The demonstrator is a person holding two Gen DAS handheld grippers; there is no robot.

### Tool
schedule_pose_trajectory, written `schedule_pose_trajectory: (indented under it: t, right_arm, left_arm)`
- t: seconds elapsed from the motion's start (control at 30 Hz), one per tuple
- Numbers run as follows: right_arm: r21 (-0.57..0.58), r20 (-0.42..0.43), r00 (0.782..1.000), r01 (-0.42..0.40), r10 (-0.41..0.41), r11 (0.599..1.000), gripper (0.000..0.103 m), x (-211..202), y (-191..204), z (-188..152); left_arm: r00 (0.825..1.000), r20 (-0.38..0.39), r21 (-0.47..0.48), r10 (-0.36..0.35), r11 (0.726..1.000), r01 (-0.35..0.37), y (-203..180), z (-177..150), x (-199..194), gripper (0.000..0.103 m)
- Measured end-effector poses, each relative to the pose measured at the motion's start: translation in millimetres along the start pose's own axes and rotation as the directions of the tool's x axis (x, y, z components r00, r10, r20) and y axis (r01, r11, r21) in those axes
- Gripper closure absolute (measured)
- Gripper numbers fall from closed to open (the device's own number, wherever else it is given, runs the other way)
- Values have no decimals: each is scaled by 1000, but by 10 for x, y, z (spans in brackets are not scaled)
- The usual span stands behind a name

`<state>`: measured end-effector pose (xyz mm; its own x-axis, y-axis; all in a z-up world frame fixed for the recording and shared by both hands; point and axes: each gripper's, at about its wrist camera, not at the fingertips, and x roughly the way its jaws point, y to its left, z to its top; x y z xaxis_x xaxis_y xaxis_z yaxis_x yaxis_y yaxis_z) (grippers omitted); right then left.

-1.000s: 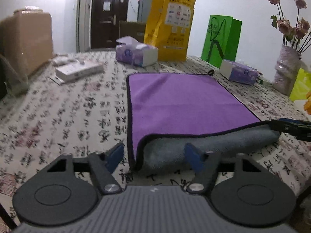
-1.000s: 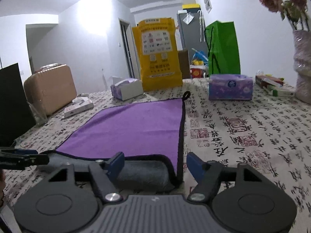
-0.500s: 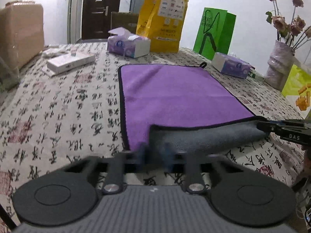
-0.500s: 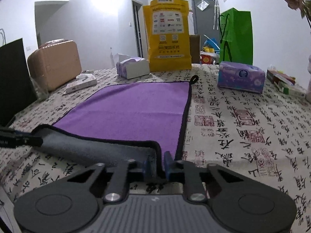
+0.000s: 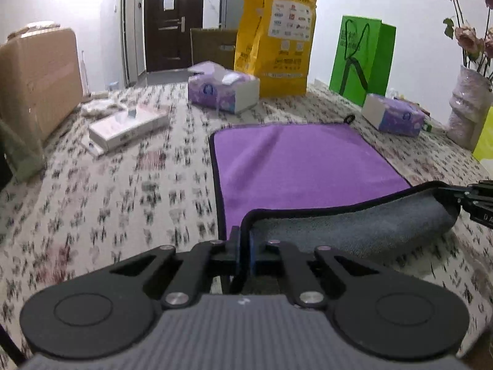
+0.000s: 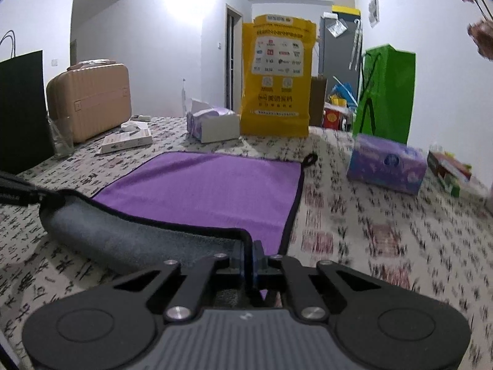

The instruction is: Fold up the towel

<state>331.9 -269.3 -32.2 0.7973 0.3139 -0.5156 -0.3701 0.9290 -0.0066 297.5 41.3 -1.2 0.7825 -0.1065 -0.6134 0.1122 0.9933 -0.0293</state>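
Observation:
A purple towel (image 5: 302, 163) with a black hem and grey underside lies on the patterned tablecloth; it also shows in the right wrist view (image 6: 209, 188). Its near edge is lifted and curled over, grey side (image 5: 354, 231) showing. My left gripper (image 5: 244, 246) is shut on the towel's near left corner. My right gripper (image 6: 248, 257) is shut on the near right corner. Each gripper's tip shows at the edge of the other's view, the right one (image 5: 471, 200) and the left one (image 6: 18, 191).
Two tissue boxes (image 5: 223, 91) (image 5: 393, 117), a yellow bag (image 5: 277, 37), a green bag (image 5: 362, 58) and a white flat box (image 5: 126, 129) stand beyond the towel. A flower vase (image 5: 468, 108) is far right. A suitcase (image 6: 89, 98) and black bag (image 6: 21, 108) stand left.
Both grippers went from open around the towel's near corners to shut on them. They have lifted the near edge, and the grey fold has risen and moved forward.

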Motion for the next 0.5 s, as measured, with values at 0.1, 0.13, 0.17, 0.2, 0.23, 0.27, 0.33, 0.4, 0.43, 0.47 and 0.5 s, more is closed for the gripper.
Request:
schedule_pose_trajectory:
  t: [0.1,0.13,0.17,0.2,0.23,0.27,0.33,0.4,0.43,0.47,0.5]
  right_arm:
    - [-27,11,1000,3,-3,1000,99,102,-36,127]
    - [-34,12,1000,5,-5,999,99,151,-58,178]
    - [-39,12,1000,6,-6,999,99,198,-80,227]
    - [-44,12,1000,5,-4,999,99,244,-98,277]
    - [-48,15,1000,6,-5,999,99,287,-115,326]
    - [-54,17,1000,8,-7,999,99,329,-128,374]
    - [-63,21,1000,8,-7,998,99,423,-163,459]
    - [-58,20,1000,9,-7,998,99,526,-213,536]
    - [-52,18,1000,8,-7,999,99,572,-234,564]
    - [-42,16,1000,6,-6,999,99,631,-268,602]
    - [-36,15,1000,5,-5,999,99,690,-296,639]
  left_arm:
    - [1000,21,5,10,1000,-11,14,174,77,97]
    - [1000,29,11,11,1000,-11,19,236,101,97]
    - [999,38,15,11,1000,-12,33,295,125,97]
    - [999,44,15,9,1000,-10,47,371,152,97]
    - [999,48,16,5,1000,-5,62,437,176,97]
    - [999,55,21,3,1000,-5,75,515,211,97]
    - [998,64,28,-1,1000,0,105,645,292,97]
    - [998,59,23,-8,1000,6,142,772,409,97]
    - [998,54,21,-10,1000,8,156,819,461,97]
    - [999,51,21,-12,1000,11,172,876,527,97]
    - [999,50,22,-10,1000,9,183,927,598,97]
